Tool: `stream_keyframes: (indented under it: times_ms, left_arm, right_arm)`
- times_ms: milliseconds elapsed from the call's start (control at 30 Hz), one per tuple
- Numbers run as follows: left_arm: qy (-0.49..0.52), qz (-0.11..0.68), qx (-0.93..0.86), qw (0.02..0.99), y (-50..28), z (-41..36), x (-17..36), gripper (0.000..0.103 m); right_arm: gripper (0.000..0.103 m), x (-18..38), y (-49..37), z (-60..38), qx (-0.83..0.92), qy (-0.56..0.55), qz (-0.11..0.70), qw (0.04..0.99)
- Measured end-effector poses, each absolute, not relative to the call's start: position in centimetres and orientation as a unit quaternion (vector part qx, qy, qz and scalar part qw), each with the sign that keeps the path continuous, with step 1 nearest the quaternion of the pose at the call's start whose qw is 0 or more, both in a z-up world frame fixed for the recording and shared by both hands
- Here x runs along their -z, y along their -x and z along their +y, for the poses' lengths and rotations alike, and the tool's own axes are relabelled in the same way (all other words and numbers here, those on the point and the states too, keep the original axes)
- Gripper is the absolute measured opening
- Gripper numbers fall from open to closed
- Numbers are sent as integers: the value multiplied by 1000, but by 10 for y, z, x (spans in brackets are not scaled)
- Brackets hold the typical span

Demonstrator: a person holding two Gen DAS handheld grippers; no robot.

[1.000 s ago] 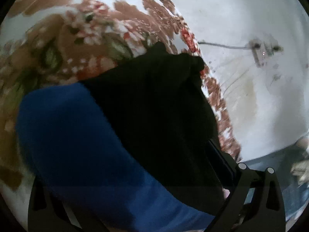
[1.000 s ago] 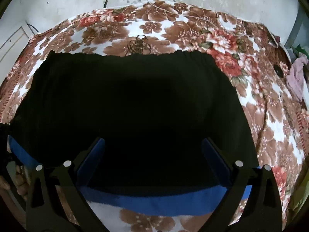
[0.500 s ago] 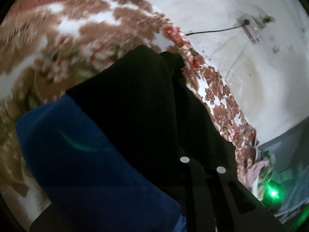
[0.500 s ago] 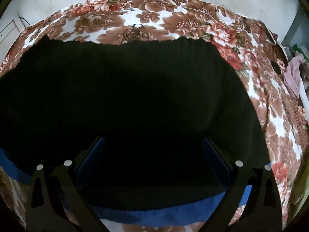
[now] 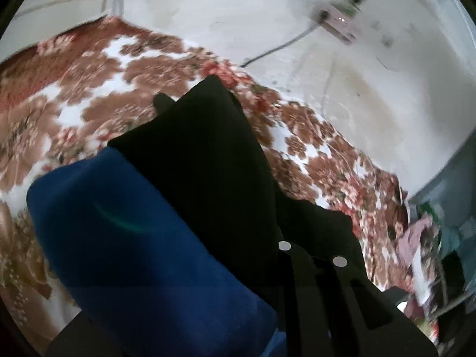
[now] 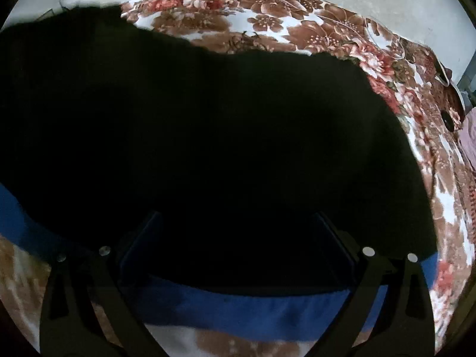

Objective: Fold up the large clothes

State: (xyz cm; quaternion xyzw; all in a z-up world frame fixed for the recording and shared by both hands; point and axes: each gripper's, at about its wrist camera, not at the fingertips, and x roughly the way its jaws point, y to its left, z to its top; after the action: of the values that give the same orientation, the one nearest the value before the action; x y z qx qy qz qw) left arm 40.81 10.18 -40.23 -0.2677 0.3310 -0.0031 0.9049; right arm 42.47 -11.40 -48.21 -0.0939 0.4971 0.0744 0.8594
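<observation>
Black garment (image 5: pixel 202 160) with a broad blue band (image 5: pixel 142 255) fills the lower half of the left wrist view, draped up from the flowered bedspread (image 5: pixel 89 95) toward the camera. The left gripper (image 5: pixel 312 267) has its two fingers drawn together side by side, and dark cloth runs right into them — I judge it clamped on the garment's edge near the band, with that end lifted off the bed. Beyond lie a pale wall and a wall socket (image 5: pixel 339 23) with its cable; a heap of other clothes (image 5: pixel 416 238) sits at the right edge.

From the right wrist view, the garment (image 6: pixel 208 134) spreads wide over the bedspread (image 6: pixel 282 23), its blue band (image 6: pixel 238 309) lying nearest the camera. Its left portion rises toward the top-left corner, as if pulled up. The right gripper (image 6: pixel 235 250) stands with its fingers spread wide, one on each side over the cloth just above the band; nothing is pinched between them, and I cannot tell whether the tips touch the fabric.

Handling, as I judge it: the cloth is soft, limp and light, so it will sag and bunch wherever it is unsupported — the thicker band edge looks the surest place to grip. For an even fold, the right gripper would best take the band on its own side.
</observation>
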Motion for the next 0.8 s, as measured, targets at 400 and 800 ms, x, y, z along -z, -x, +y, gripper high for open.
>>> stream_keyframes:
  times_ms: [400, 800]
  left_arm:
    - [112, 307, 26, 945, -416, 0, 347, 11]
    - [-131, 324, 55, 935, -429, -159, 339, 11]
  right_arm:
    - [98, 471, -430, -146, -121, 49, 517, 846]
    - [98, 378, -439, -307, -82, -49, 512, 853]
